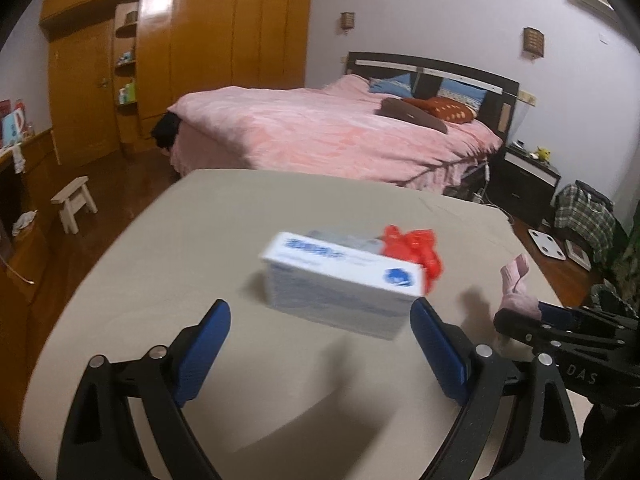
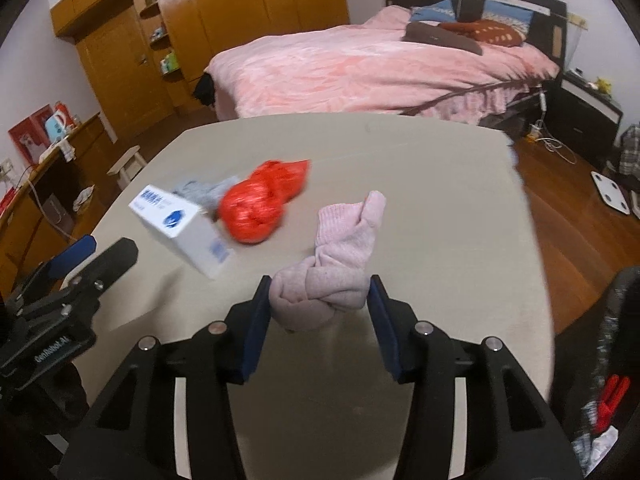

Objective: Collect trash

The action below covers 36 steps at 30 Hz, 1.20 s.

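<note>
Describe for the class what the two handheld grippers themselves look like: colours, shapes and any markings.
Both are black frames with silver round bolts and two flat blue pads. The left gripper carries white lettering on its body in the right wrist view; the right gripper shows the letters "DAS" in the left wrist view.

Both views are taken from fisheye cameras mounted on the hand-held grippers, aimed forward and downward along the fingers, close above the desk (image 1: 120,300). The left view is faced toward the box (image 1: 340,280), seen near, with the bed (image 1: 320,132) and wardrobe (image 1: 200,40) behind. The right view is set to the right of it, over the pink sock (image 2: 332,256). The desk, box, red bag (image 2: 264,204), sock, bed and wardrobe are shared by both, and each gripper is caught at the other view's edge.
</note>
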Each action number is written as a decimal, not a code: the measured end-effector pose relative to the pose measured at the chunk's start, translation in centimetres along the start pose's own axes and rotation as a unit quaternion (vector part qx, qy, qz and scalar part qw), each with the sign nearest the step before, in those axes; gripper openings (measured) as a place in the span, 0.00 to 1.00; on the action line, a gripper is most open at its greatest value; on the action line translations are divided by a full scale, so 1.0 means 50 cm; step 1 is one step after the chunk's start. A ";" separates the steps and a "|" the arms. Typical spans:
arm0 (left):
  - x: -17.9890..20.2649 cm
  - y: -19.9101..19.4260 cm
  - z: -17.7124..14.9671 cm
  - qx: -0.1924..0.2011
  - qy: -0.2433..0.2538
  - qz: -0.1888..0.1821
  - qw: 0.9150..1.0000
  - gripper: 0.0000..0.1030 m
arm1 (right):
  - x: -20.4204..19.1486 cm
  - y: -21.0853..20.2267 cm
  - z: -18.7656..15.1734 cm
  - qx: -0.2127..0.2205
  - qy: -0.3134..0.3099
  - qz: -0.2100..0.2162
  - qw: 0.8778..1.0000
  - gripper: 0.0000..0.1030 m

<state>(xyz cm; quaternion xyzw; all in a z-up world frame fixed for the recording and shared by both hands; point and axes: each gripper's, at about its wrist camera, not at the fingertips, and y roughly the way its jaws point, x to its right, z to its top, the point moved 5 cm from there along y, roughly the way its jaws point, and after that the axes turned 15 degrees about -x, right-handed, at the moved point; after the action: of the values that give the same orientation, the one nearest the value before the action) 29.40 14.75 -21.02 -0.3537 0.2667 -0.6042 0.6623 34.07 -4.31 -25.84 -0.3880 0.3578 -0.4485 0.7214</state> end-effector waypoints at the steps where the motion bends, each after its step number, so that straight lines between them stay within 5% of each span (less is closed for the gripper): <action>1: 0.012 0.006 0.004 -0.002 0.001 -0.004 1.000 0.87 | 0.009 -0.002 0.000 0.001 0.002 -0.002 1.000 0.45; 12: 0.050 0.073 0.029 -0.037 -0.005 0.010 0.999 0.87 | 0.057 -0.007 0.002 0.007 0.019 -0.001 1.000 0.45; 32: -0.105 0.027 -0.033 -0.052 -0.057 0.063 0.995 0.87 | 0.006 0.002 0.013 0.004 0.000 0.000 1.000 0.45; 36: -0.105 0.011 -0.032 -0.042 -0.066 0.033 0.996 0.87 | -0.001 0.002 0.016 0.005 -0.004 -0.002 1.000 0.45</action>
<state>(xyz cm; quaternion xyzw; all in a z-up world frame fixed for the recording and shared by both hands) 27.81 19.70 -22.82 -0.4118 0.2590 -0.5452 0.6827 34.78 -4.03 -25.57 -0.3867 0.3524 -0.4499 0.7238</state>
